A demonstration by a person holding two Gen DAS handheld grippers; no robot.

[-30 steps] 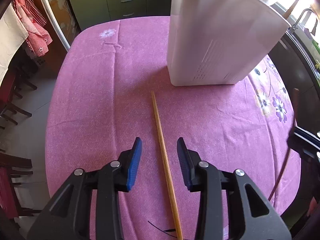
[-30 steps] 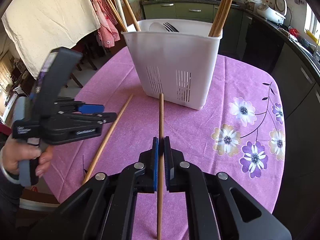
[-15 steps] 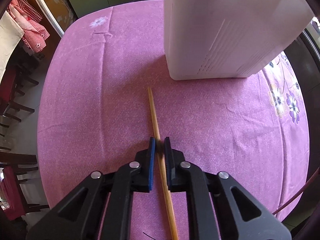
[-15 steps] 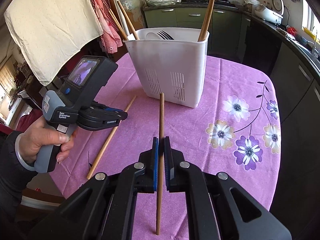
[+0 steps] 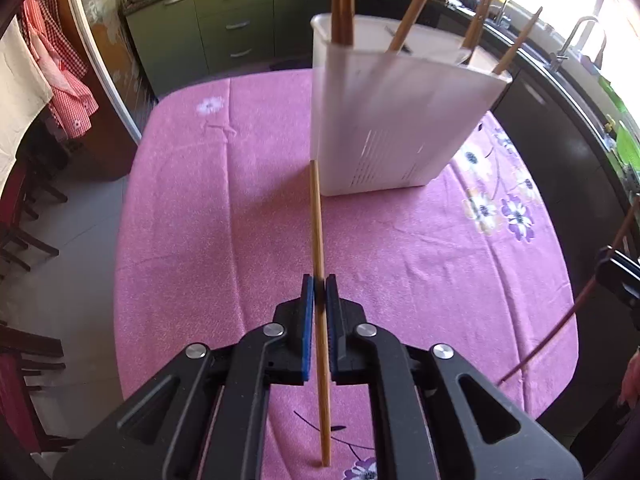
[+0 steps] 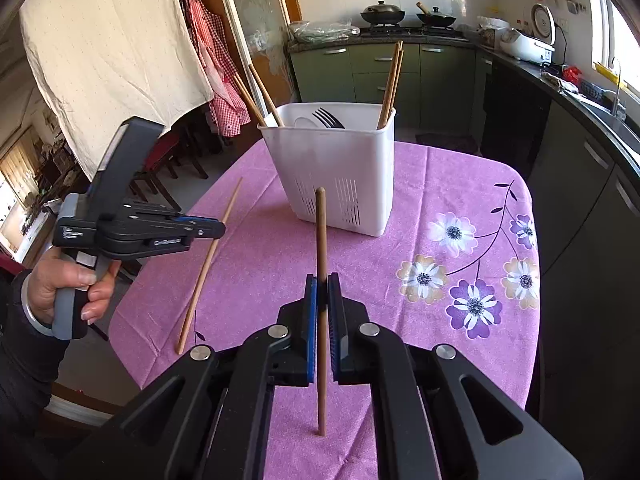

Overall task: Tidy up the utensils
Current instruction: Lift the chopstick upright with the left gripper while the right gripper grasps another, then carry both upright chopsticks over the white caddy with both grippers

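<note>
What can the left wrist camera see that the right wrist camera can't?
Only the left wrist view: the sink tap and the caddy's plain side.
Only the right wrist view: a fork in the caddy, pans on the stove, the hand holding the left gripper.
Both: the caddy, pink cloth, and jaws shut on a chopstick: light left, dark right.

Left gripper [image 6: 208,232]: black body, grey handle, blue-lined jaws, silver screws; bare hand [image 6: 68,284], dark sleeve, bangle.
</note>
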